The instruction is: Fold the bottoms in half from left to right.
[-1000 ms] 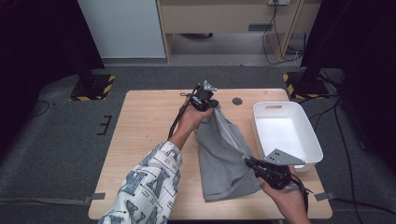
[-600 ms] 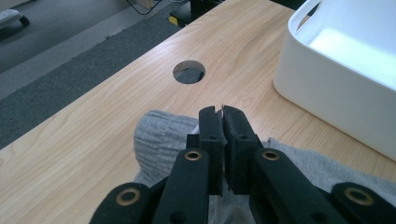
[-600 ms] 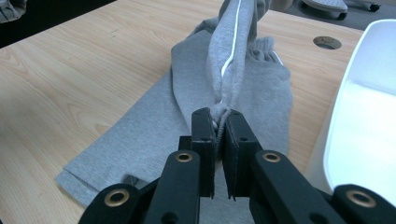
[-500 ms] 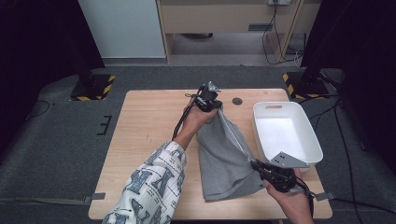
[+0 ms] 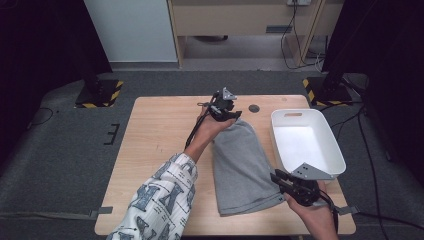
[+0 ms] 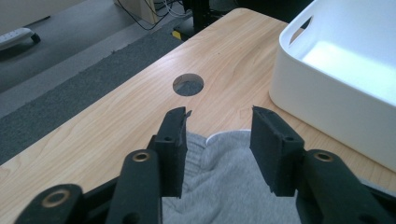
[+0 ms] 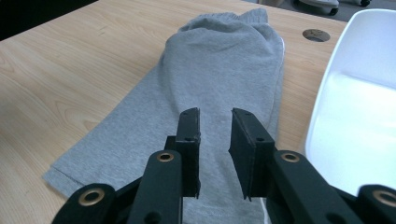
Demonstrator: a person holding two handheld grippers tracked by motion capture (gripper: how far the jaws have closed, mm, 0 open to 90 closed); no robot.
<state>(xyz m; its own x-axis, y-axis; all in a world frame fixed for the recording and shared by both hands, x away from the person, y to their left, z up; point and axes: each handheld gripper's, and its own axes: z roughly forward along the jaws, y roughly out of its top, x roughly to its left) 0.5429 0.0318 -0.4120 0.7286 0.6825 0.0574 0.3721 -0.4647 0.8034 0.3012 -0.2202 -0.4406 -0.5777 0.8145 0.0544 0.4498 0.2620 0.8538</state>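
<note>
— What is nearest to us?

— The right gripper (image 5: 280, 181), at the near end of one grey cloth (image 5: 242, 165). Its two black jaws have just been opening. The gap is small, and the soft cloth lies under them, not pinched.

— What is the cloth like?

— Fuzzy and folded into a long shape, flat on the smooth wooden table (image 5: 160, 130), just beside one white tub (image 5: 332, 155). The tub looks like hard plastic, with round corners and a slot handle.

— And farther away?

— The left gripper (image 6: 219, 140) sits over the cloth's ribbed far end. Its jaws have just been opening too — wider, holding nothing. Past it is one round hole (image 6: 188, 84) in the table.
</note>
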